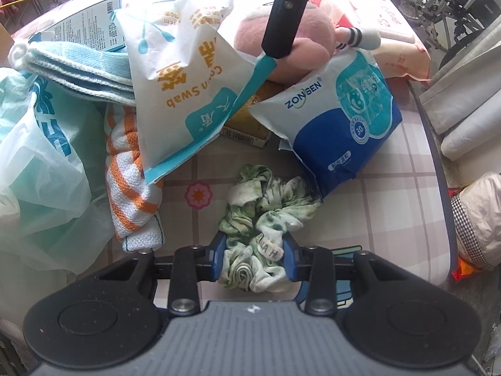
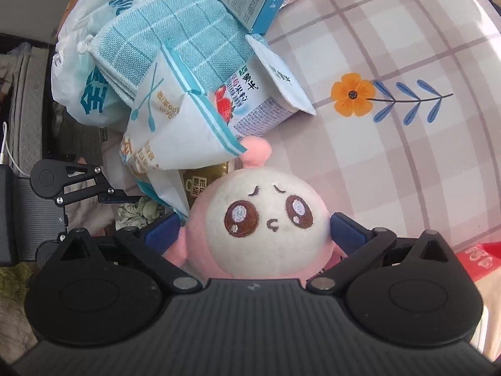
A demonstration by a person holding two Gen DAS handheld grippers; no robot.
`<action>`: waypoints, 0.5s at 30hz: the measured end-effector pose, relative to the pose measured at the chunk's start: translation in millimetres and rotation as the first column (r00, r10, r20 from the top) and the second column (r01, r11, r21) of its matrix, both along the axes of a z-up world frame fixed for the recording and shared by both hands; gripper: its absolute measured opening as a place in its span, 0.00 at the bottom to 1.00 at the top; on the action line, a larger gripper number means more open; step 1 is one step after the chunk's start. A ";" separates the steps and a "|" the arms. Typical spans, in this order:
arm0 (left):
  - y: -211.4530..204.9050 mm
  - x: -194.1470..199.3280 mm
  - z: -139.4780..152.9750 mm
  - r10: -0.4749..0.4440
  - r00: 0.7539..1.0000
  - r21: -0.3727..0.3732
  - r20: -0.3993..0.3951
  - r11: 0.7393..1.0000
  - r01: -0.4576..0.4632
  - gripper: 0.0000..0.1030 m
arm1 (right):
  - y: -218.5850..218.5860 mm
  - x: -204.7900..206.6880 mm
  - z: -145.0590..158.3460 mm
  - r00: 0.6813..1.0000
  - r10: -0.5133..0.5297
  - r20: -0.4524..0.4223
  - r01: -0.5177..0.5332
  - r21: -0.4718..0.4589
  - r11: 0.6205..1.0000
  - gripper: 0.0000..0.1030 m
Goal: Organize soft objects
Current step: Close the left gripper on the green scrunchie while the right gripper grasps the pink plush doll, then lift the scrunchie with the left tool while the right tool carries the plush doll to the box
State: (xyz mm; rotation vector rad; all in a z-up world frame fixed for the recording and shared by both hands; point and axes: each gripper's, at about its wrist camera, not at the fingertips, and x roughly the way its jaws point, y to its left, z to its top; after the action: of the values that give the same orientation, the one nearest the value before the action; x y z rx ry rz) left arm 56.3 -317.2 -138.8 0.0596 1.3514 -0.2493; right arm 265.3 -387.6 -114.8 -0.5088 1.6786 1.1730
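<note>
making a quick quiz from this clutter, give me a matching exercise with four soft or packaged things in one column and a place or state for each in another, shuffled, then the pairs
Things
1. crumpled green and white cloth
2. round pink and white plush toy
3. orange and white striped towel
4. blue and white wipes pack

Places or states
A. lying on the tablecloth beside the pale green plastic bag
B. pinched between the pads of the left gripper
C. propped against the plush toy, marked ZONSEN
D. between the wide-open jaws of the right gripper

Pairs: 1-B, 2-D, 3-A, 4-C
</note>
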 end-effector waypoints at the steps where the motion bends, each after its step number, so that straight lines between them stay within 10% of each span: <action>1: 1.4 -1.4 4.6 0.002 1.000 0.001 0.001 1.000 -0.002 0.36 | -0.2 -0.8 -1.0 1.000 0.000 -0.002 0.000 -0.002 1.000 0.99; 9: 13.5 1.9 16.0 0.040 0.999 0.015 0.011 0.999 -0.040 0.33 | -13.4 -5.7 21.2 0.989 -0.114 0.098 0.114 0.013 0.993 0.85; 15: 13.8 0.4 26.4 0.038 0.999 0.025 0.014 0.999 -0.038 0.31 | -45.7 -21.7 55.7 0.916 -0.342 0.208 0.343 0.032 0.939 0.84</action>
State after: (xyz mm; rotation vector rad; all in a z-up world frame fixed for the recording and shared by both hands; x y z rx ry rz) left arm 56.7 -303.4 -112.4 0.0566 1.3410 -0.1995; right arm 243.6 -433.3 -59.1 -0.3115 1.5132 0.8282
